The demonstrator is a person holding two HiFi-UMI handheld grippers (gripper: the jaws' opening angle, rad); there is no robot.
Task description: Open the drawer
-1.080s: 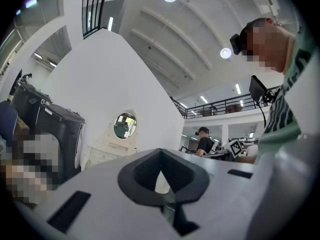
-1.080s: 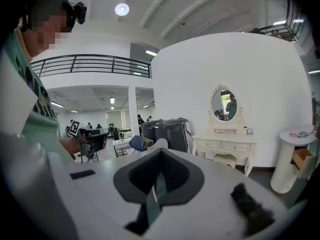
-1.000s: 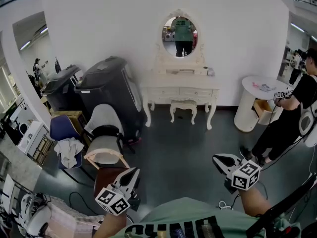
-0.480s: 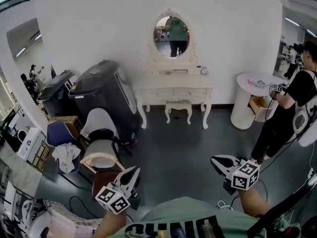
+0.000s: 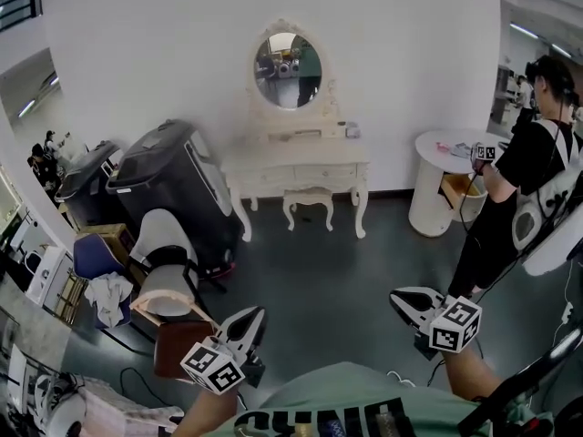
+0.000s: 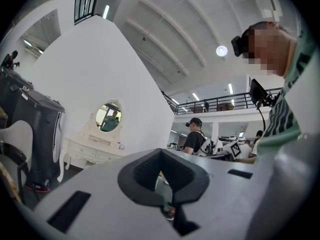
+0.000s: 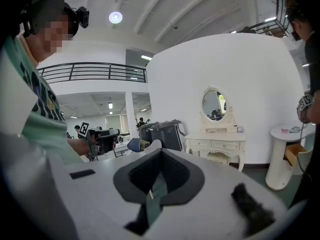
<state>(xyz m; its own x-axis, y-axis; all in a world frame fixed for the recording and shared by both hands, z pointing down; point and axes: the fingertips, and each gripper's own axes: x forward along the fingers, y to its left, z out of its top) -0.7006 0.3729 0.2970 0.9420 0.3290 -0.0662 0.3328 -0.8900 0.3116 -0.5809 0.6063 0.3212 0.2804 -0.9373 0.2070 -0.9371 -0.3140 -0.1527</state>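
Drawer sits closed in the white bench front, below the oval mirror. Well short of that bench, left gripper and right gripper hold jaws together, empty.

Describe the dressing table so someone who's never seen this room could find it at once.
Under the oval mirror on the white wall stands the cream dressing table, a stool between its curved legs. Unlike the dark bin left of it and the round table right of it, it has drawers.
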